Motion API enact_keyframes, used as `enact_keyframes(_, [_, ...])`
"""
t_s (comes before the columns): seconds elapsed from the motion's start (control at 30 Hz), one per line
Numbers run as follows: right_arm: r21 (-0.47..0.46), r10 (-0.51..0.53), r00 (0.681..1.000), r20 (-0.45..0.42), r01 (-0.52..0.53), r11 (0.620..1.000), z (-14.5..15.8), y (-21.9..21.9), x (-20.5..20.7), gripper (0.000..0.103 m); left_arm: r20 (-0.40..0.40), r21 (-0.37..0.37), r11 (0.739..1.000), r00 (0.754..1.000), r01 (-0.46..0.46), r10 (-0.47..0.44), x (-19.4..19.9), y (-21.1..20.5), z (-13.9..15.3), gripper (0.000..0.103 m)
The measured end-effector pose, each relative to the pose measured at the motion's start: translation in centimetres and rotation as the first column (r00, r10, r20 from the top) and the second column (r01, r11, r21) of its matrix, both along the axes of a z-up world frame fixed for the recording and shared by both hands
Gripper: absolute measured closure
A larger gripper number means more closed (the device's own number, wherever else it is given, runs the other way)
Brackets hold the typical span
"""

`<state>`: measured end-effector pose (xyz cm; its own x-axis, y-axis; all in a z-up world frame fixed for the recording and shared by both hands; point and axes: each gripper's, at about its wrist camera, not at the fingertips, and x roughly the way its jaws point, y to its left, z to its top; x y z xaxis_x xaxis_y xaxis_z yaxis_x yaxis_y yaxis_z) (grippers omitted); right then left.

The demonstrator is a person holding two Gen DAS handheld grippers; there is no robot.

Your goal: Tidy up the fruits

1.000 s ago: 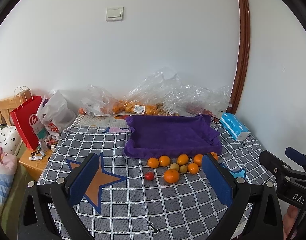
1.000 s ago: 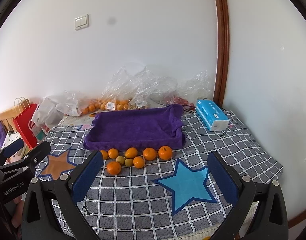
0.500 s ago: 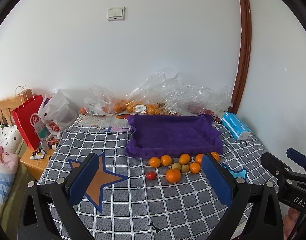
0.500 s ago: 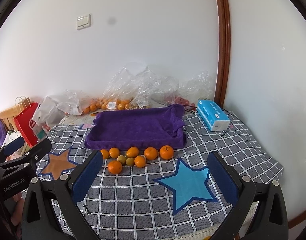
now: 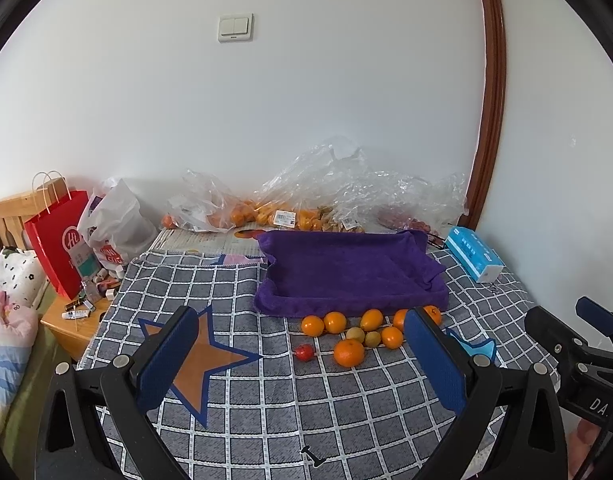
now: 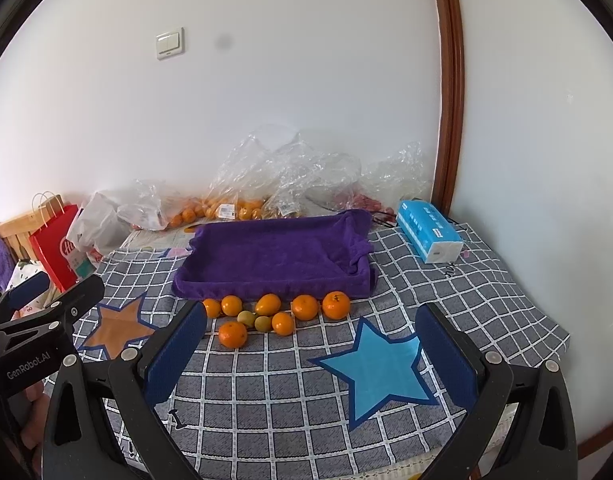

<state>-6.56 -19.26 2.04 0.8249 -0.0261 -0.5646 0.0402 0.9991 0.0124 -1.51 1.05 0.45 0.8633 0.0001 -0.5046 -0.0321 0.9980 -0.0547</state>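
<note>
Checked cloth (image 5: pixel 346 400), loose orange fruits (image 5: pixel 348 353)

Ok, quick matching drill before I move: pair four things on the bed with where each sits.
Things:
1 purple tray
2 tissue box
3 small red fruit
4 red gift bag

Places:
A left end of the loose fruit
B off the bed's left side
C just behind the oranges
D right of the tray, by the wall

Pairs: 1-C, 2-D, 3-A, 4-B
</note>
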Motion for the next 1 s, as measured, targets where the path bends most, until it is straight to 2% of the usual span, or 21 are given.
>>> enact_keyframes(0.23, [0.002, 0.017, 1.0, 0.018, -0.017, 1.0, 0.0, 0.3, 0.2, 0.0, -0.006, -0.004, 1.0, 1.0, -0.012, 0.012, 0.6, 0.3, -0.3, 0.0])
enact_keyframes(0.33, [-0.018, 0.018, 0.999, 0.031, -0.017, 1.0, -0.3, 0.5, 0.4, 0.0, 0.015, 0.003, 1.0, 1.0, -0.024, 0.024, 0.7, 0.4, -0.5, 0.0])
enact_keyframes(0.53, [-0.029, 0.031, 0.999, 0.028, -0.031, 0.999, -1.3, 0.6, 1.8, 0.0, -0.012, -0.019, 0.999, 1.0, -0.027, 0.026, 2.5, 1.1, -1.4, 0.0])
enact_keyframes(0.7, [-0.05, -0.016, 1.0, 0.001, 0.016, 0.999, -3.3, 0.5, 3.8, 0.0, -0.048, -0.011, 0.999, 0.998, -0.047, 0.047, 4.4, 1.9, -3.4, 0.0])
enact_keyframes(0.87, [-0.066, -0.019, 0.999, -0.051, 0.015, 0.998, -6.3, 0.0, 6.0, 0.0, -0.081, -0.029, 0.998, 0.996, -0.049, 0.047, 5.9, 3.2, -5.7, 0.001])
enact_keyframes(1.0, [-0.071, -0.015, 0.994, -0.106, 0.007, 0.997, -8.8, -0.2, 7.6, 0.0, -0.106, 0.006, 0.999, 0.993, -0.051, 0.051, 7.0, 3.8, -7.4, 0.002])
